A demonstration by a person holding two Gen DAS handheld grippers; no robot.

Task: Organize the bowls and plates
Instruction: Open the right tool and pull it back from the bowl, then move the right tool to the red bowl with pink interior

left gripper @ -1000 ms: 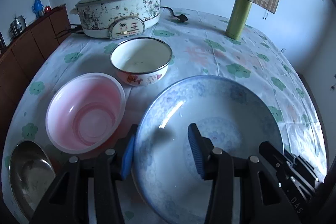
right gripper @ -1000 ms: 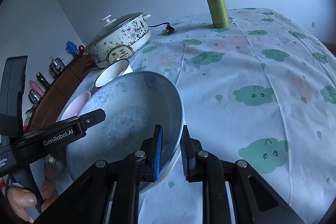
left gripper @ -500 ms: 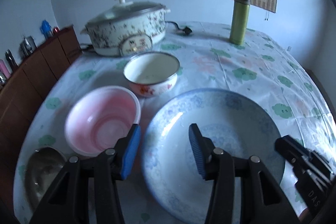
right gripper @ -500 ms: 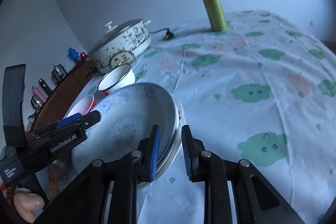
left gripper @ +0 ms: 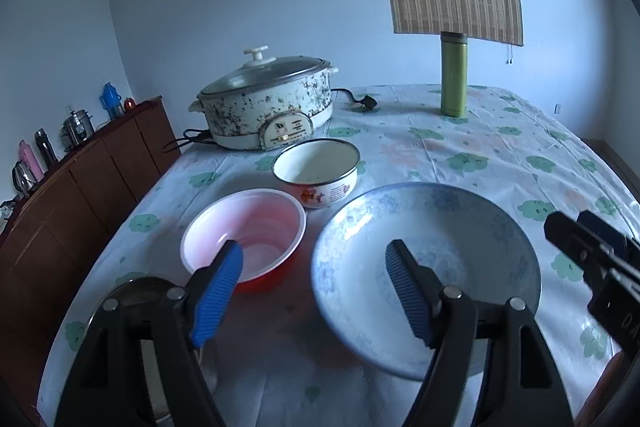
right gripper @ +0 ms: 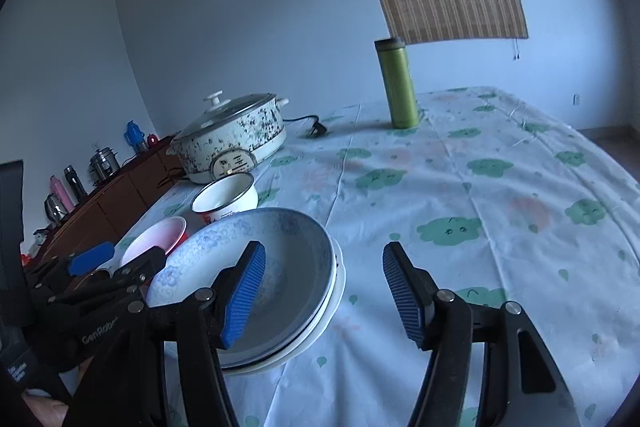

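A blue-patterned plate (left gripper: 440, 227) lies flat on the flowered tablecloth, stacked on white plates (right gripper: 338, 291) as the right wrist view shows. My left gripper (left gripper: 316, 267) hovers just before its near-left rim, jaws opening, nothing between the pads. My right gripper (right gripper: 323, 267) is drawn back from the plate (right gripper: 288, 247); its jaws are opening and the pads touch nothing. Left of the plate sits a red bowl with a pink inside (left gripper: 244, 239). Behind it stands a white enamel bowl (left gripper: 316, 171). Each view catches the other gripper: right gripper (left gripper: 580, 231), left gripper (right gripper: 120, 261).
A steel bowl (left gripper: 136, 293) sits at the near left under my left finger. A speckled electric pot (left gripper: 268, 103) with its cord and plug, and a green flask (left gripper: 453, 75), stand at the back. A brown sideboard (left gripper: 80, 183) with bottles runs along the table's left side.
Both grippers have let go of the blue-patterned plate, widened their jaws and drawn back and up. The plate, tilted a second ago, now lies flat on the white plates.
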